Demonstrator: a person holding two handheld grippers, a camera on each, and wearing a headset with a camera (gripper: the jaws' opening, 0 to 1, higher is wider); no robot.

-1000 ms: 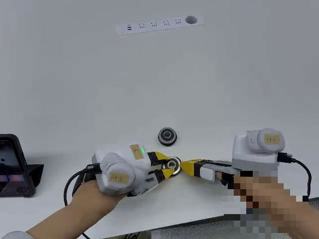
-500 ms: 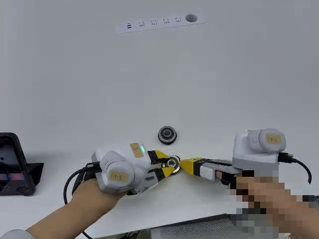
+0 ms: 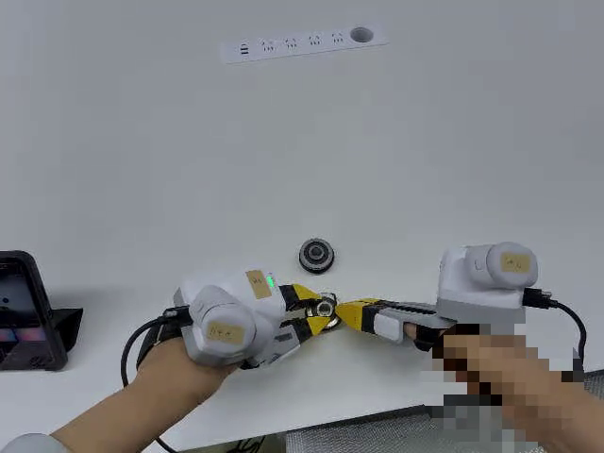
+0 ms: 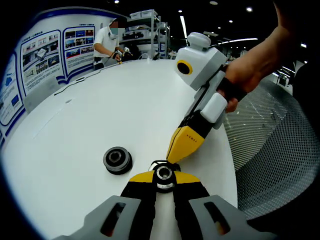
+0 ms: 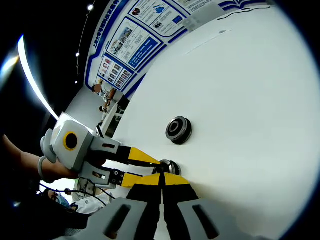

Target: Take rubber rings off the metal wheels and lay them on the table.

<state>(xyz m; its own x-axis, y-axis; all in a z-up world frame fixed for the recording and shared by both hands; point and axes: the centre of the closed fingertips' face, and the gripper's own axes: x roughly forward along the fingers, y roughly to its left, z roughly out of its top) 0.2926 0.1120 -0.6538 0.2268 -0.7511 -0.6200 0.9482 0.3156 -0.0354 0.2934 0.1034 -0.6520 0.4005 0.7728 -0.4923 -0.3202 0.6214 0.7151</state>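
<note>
Metal wheel point(image 3: 327, 306) tight in left gripper point(image 4: 158, 176), second wheel point(image 3: 317, 256) on table point(image 3: 425, 142); right gripper point(image 3: 347, 312) closed

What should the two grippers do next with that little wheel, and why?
Probably draw the right gripper away to peel the rubber ring off: the left gripper clamps the wheel, and the right's shut jaws meet its rim.

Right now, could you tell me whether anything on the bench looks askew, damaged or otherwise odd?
Nothing stands out. The left gripper clamps one metal wheel in its fingers, the right gripper meets its rim with fingers closed, and the second wheel lies flat and intact on the table.
</note>
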